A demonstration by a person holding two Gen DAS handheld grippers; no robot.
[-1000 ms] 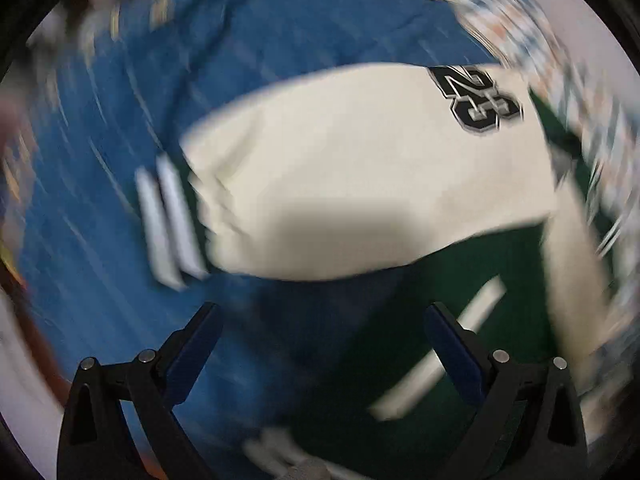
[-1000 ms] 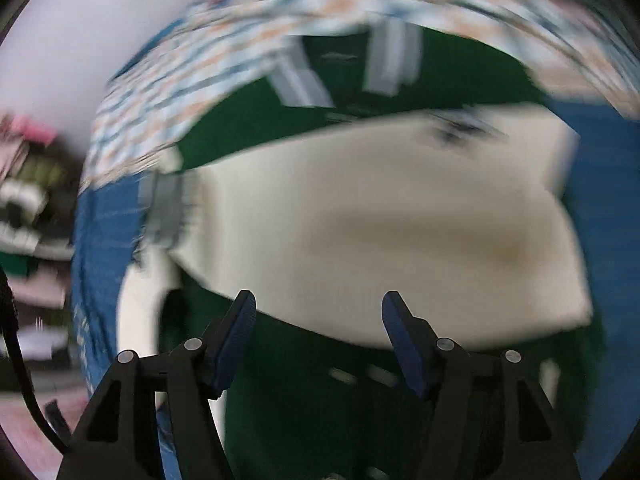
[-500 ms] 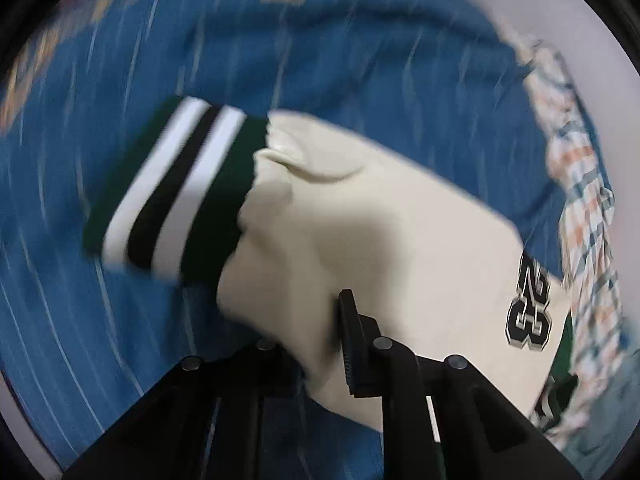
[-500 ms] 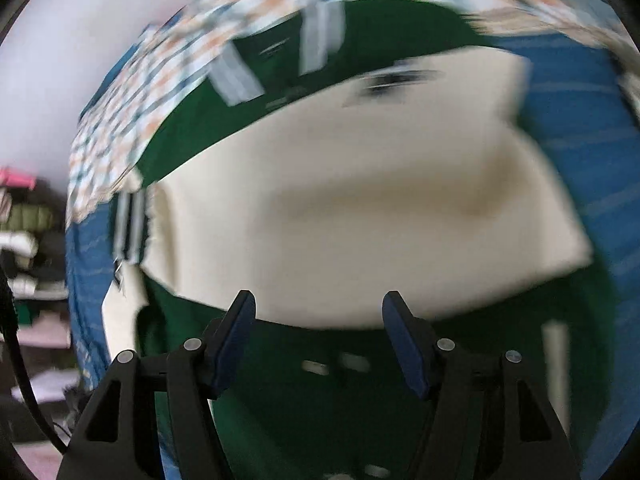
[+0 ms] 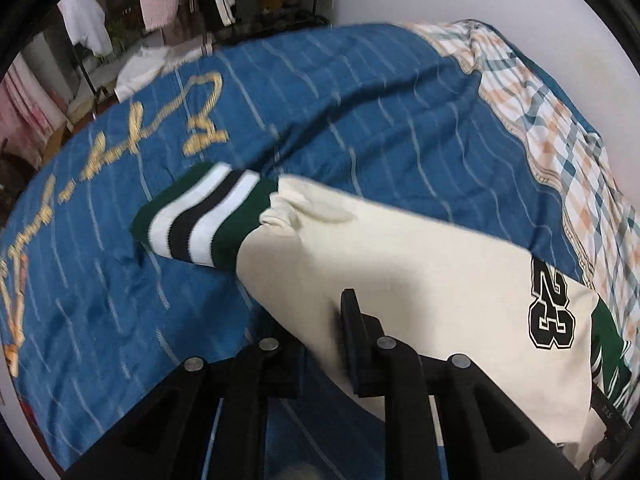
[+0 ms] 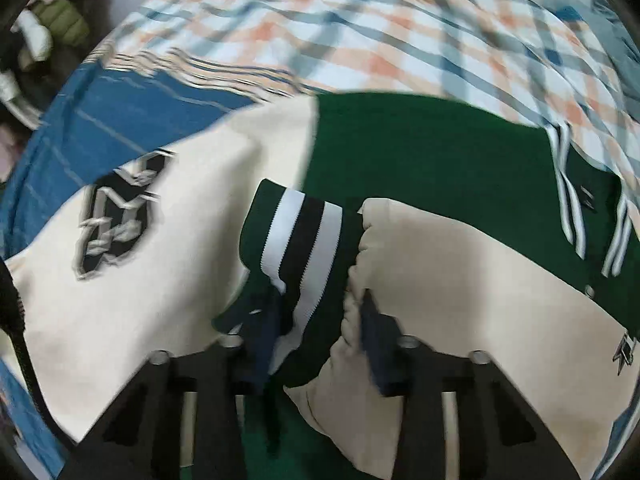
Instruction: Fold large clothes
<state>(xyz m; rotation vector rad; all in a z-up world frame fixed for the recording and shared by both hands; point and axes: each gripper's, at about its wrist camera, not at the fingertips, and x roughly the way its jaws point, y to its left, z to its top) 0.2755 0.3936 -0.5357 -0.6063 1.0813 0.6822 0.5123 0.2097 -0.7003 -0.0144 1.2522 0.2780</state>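
A bed is covered by a blue striped quilt (image 5: pixel 360 112), with a plaid sheet (image 6: pixel 360 32) at the far side. A green and cream varsity jacket (image 6: pixel 420 148) is spread on it. A cream sleeve (image 5: pixel 400 264) is pinched by the left gripper (image 5: pixel 320 344), jaws nearly together. The striped cuff (image 6: pixel 300 240) is seen between the closing jaws of the right gripper (image 6: pixel 316 344).

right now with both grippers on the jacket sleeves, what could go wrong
1. The left gripper pinches only the edge of the cream sleeve, far from its striped cuff; the free end may flop and crease.
2. The right gripper is closing on the other sleeve's bunched cuff; it may slip out.
3. The blue bedspread is wrinkled, so dragging could snag.
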